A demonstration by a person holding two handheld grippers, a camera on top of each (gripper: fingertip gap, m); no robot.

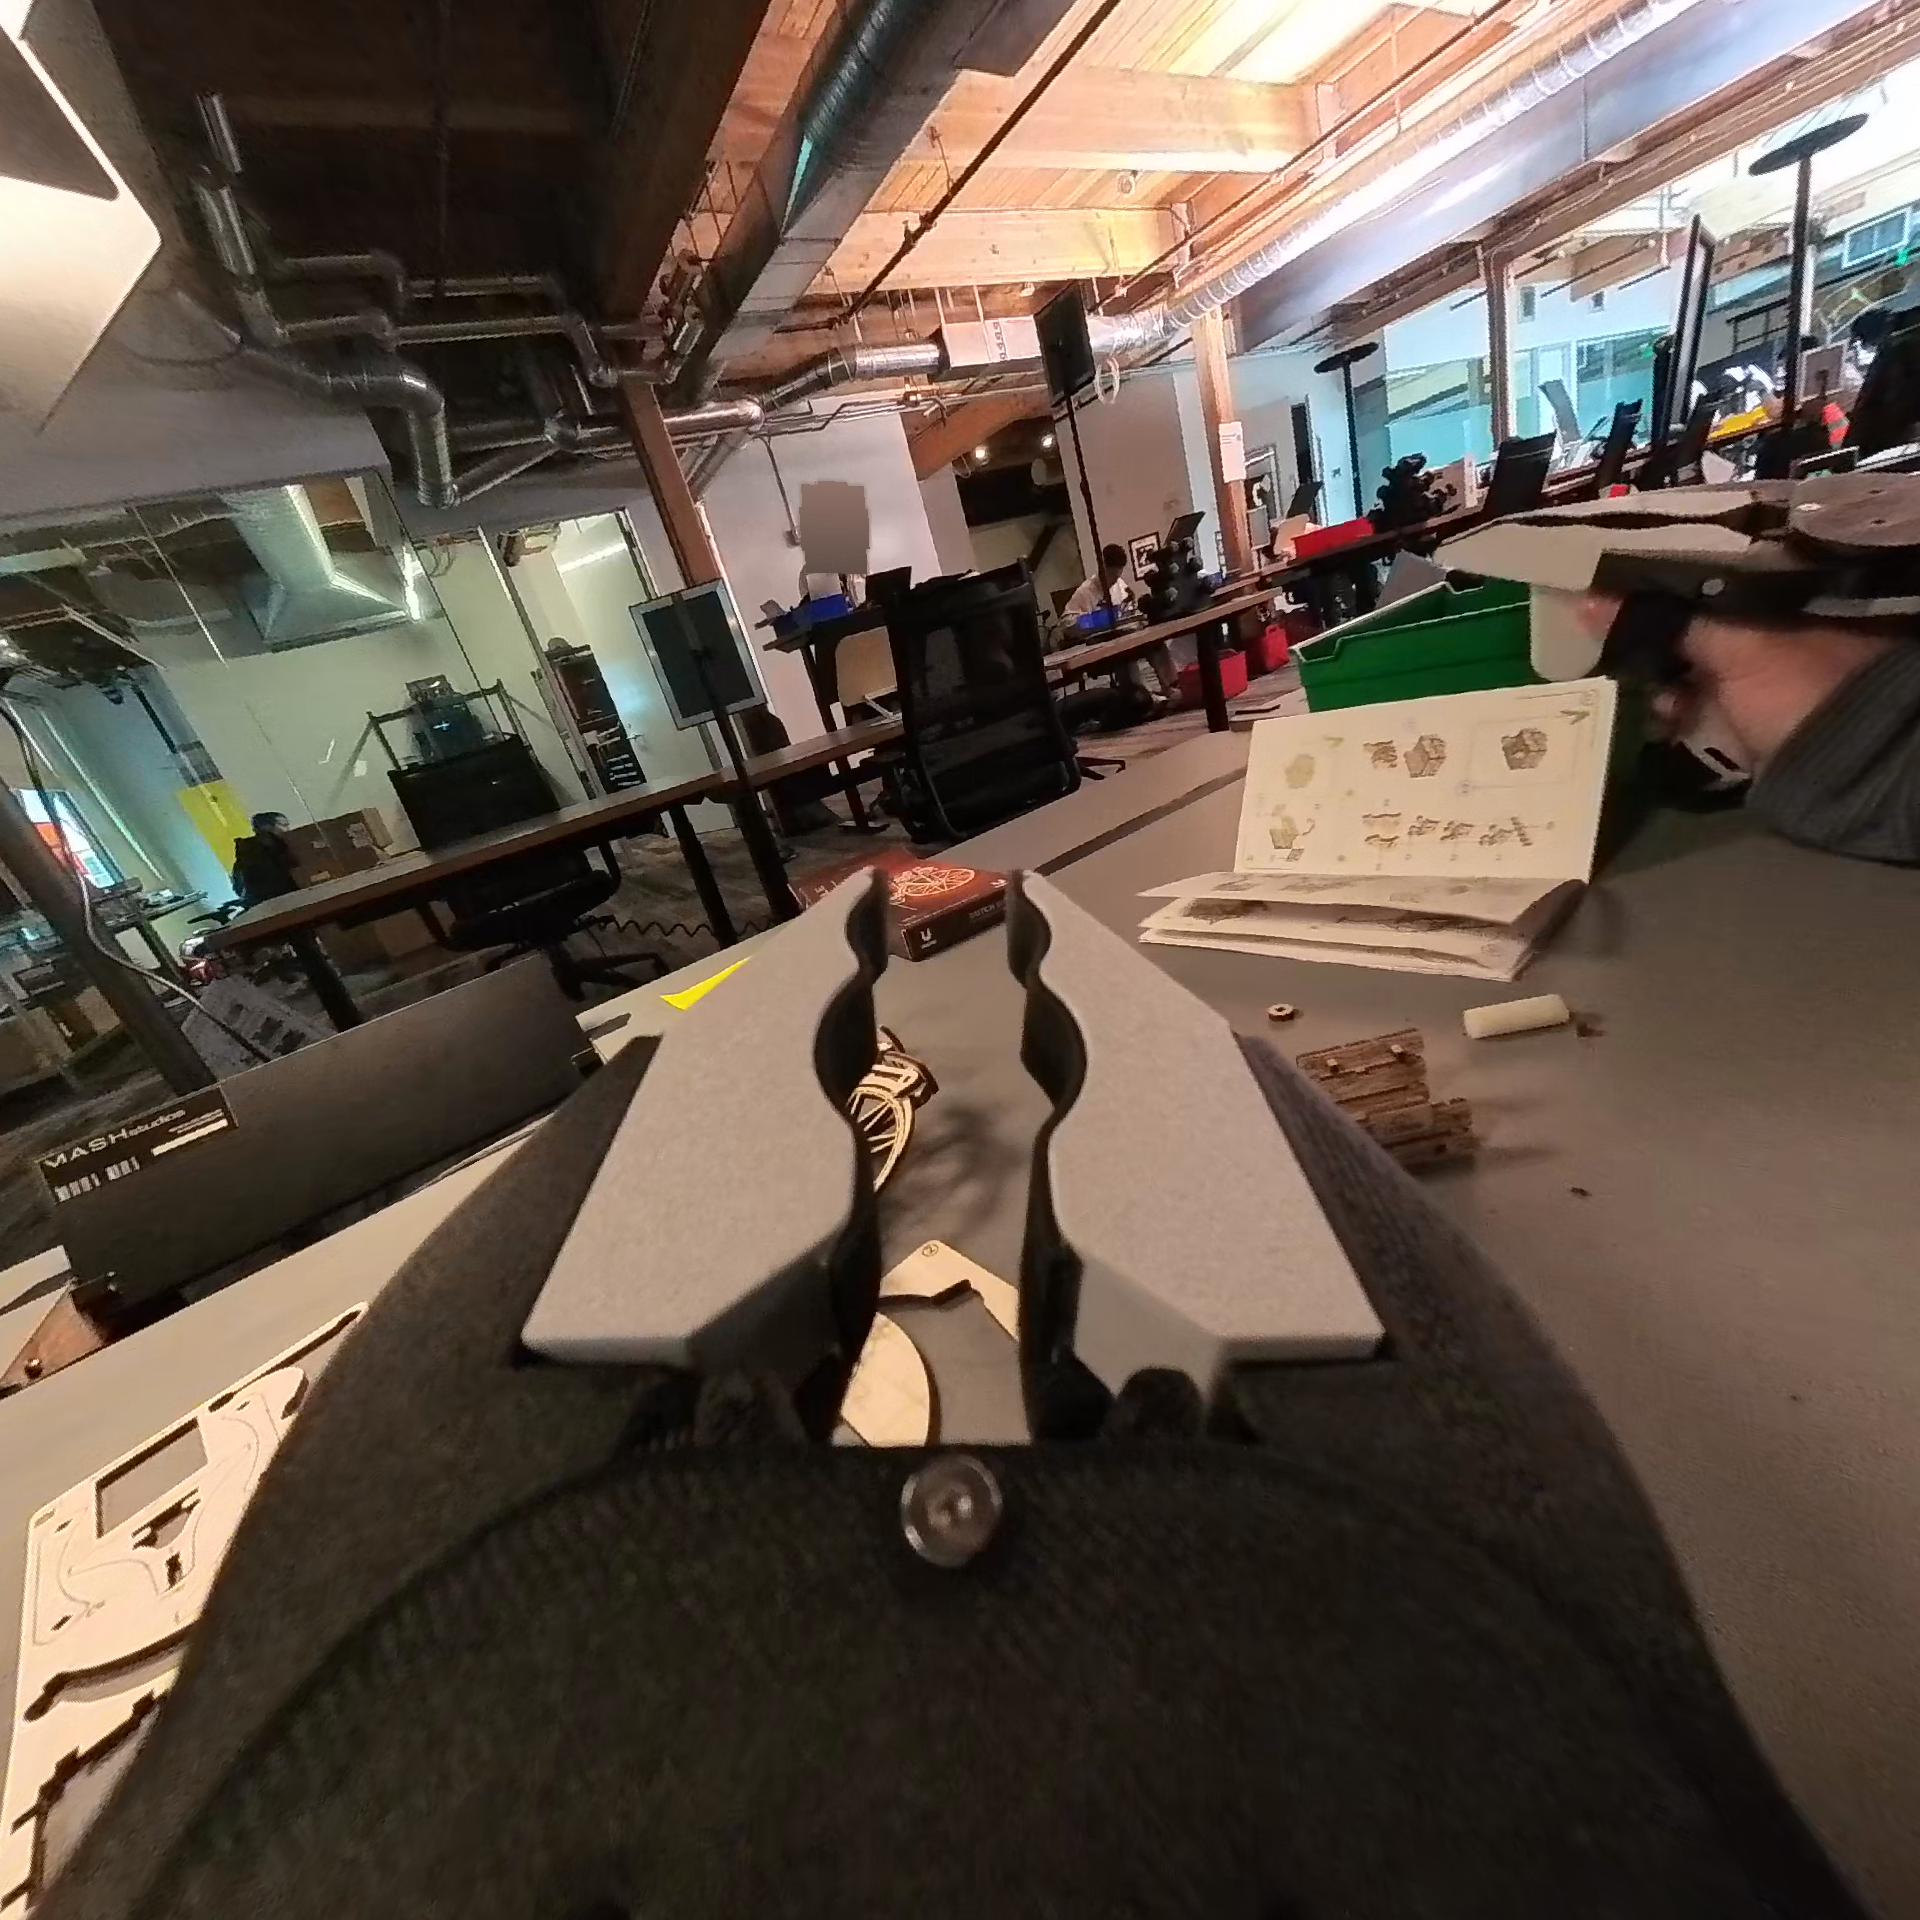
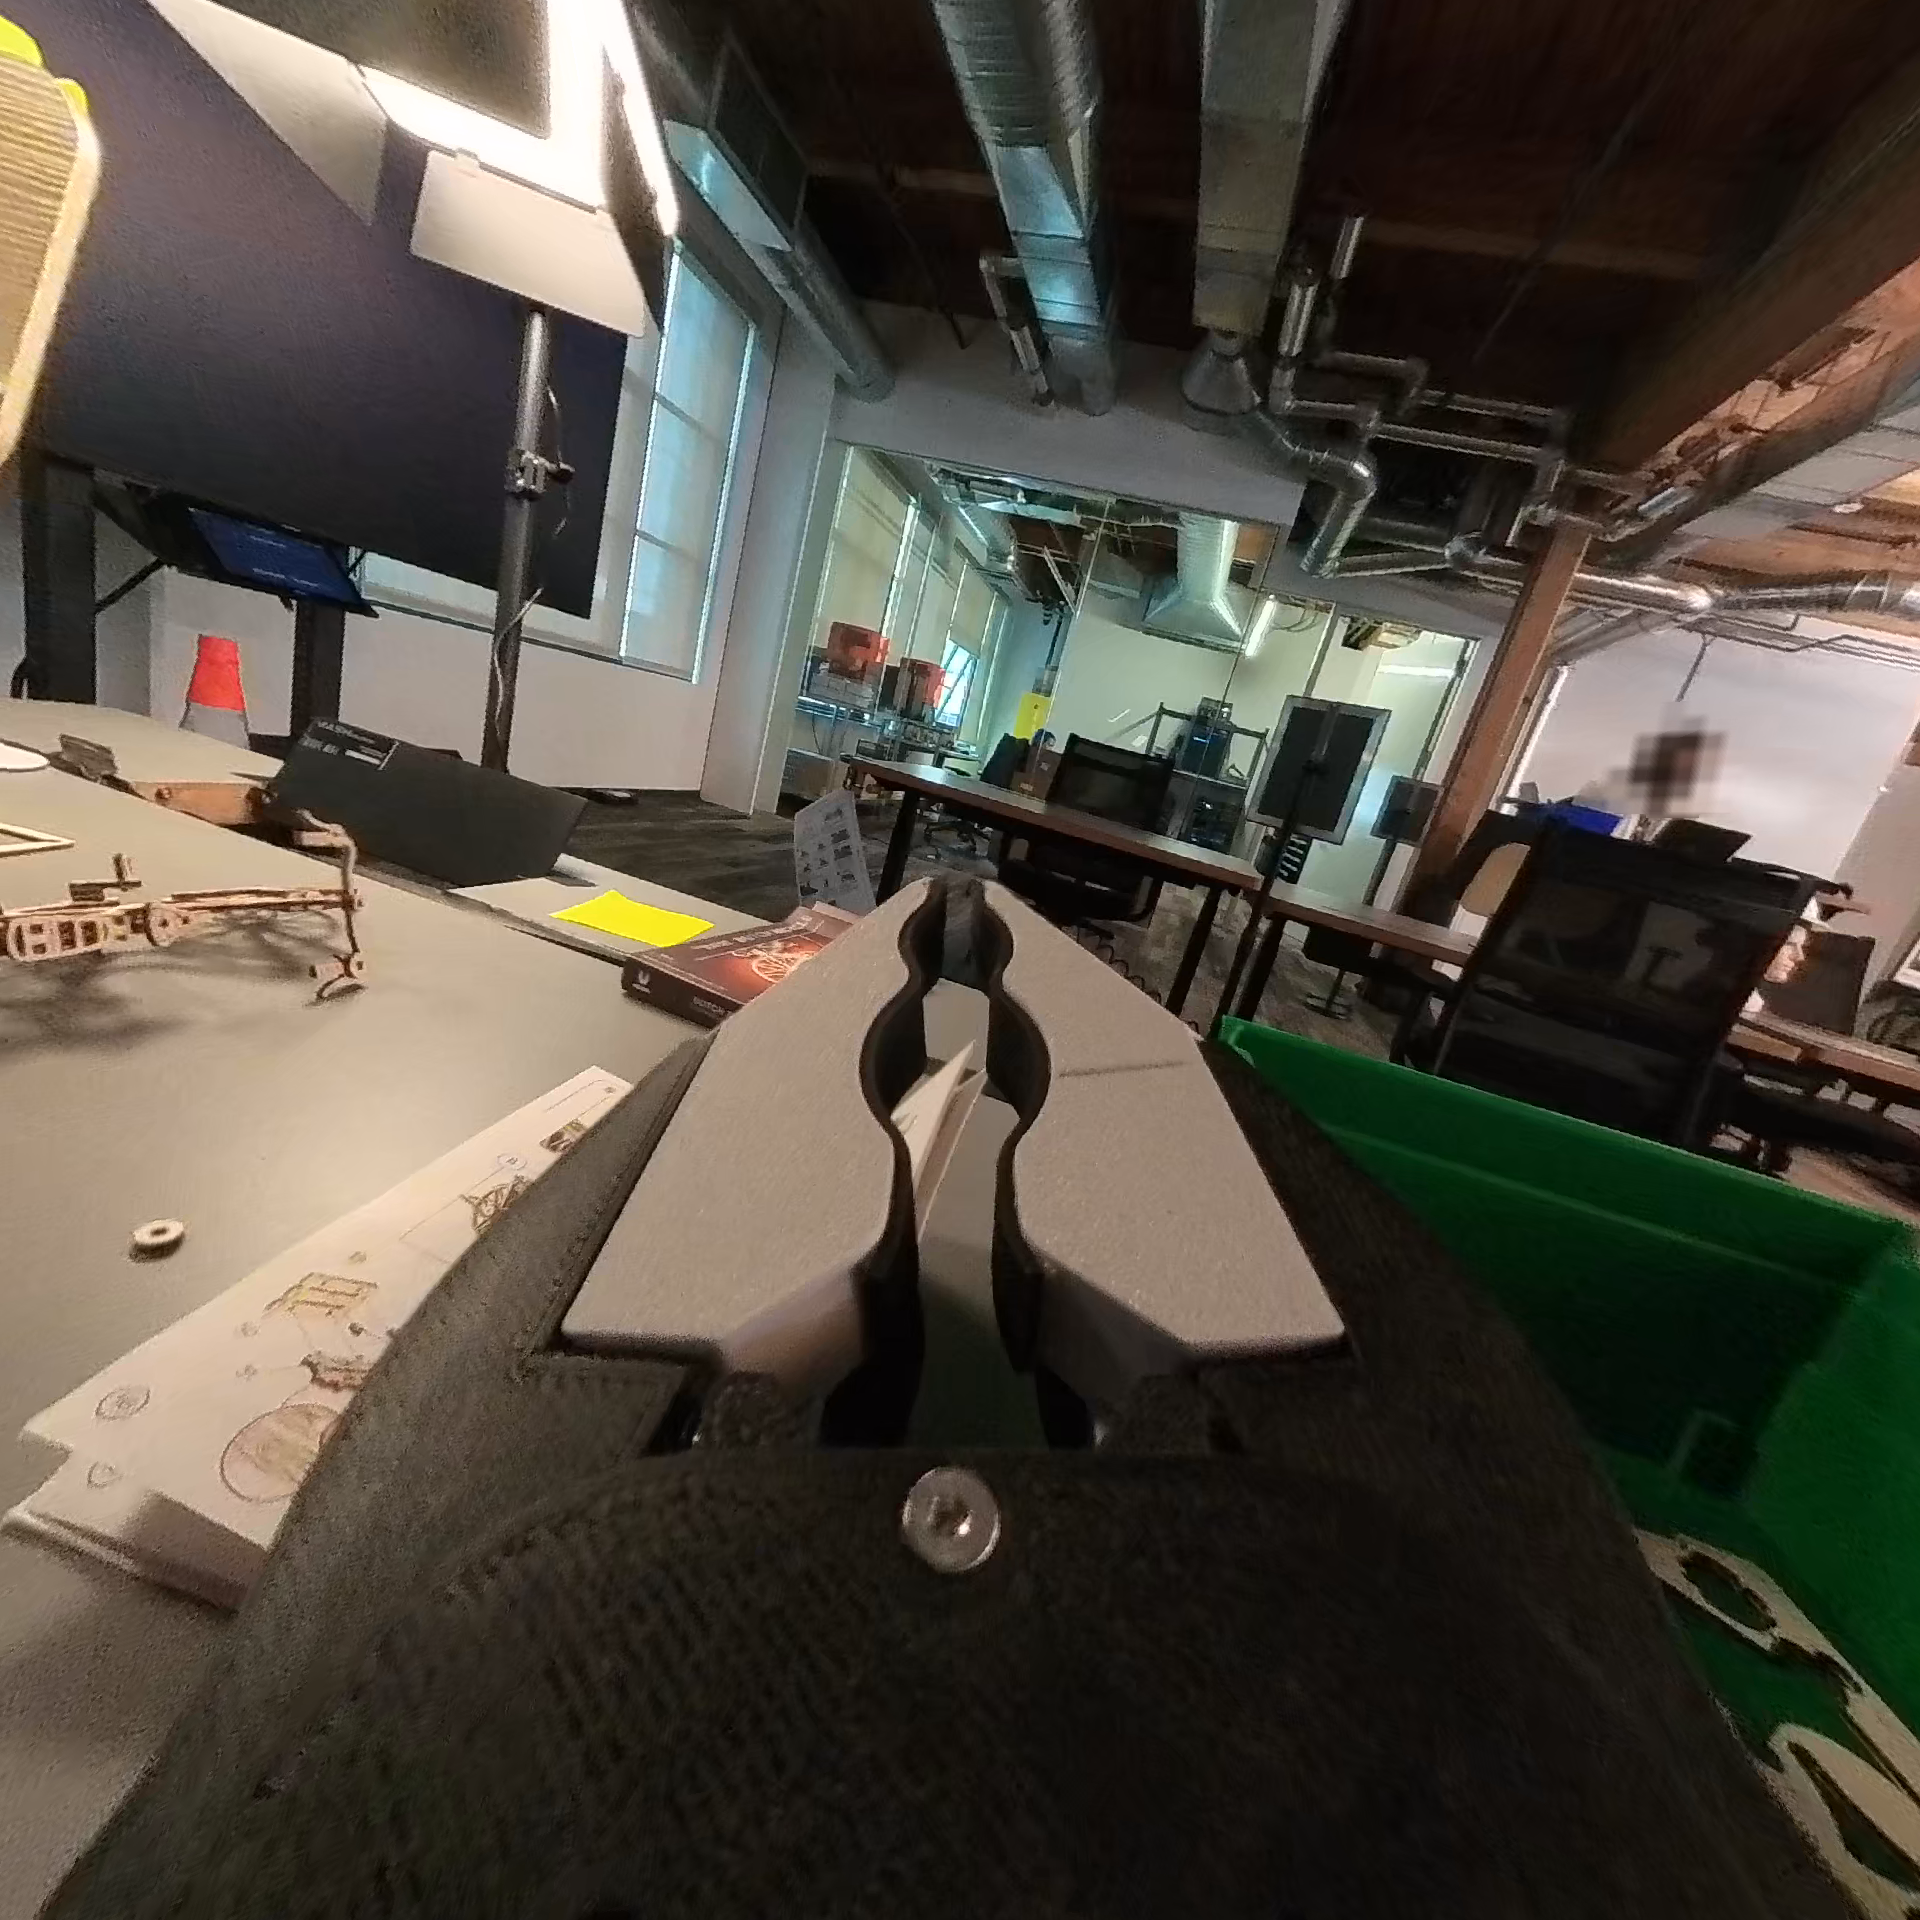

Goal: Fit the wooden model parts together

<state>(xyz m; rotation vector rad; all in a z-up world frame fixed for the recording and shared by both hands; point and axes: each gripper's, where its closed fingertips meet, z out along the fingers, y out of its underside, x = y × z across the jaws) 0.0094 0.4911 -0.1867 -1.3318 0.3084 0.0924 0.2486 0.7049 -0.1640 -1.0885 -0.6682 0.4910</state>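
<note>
Grey table (image 1: pixel 1558 1299) with scattered wooden parts (image 1: pixel 1387 1107), open workshop behind.

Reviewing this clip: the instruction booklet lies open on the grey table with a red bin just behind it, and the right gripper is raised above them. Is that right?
Not quite: the bin behind the open instruction booklet is green, not red, as the left wrist view shows. The rest holds: the booklet lies open on the grey table, and the right gripper is raised above them.

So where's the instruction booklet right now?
The instruction booklet lies open on the grey table, right of the left gripper, just in front of the green bin.
</note>
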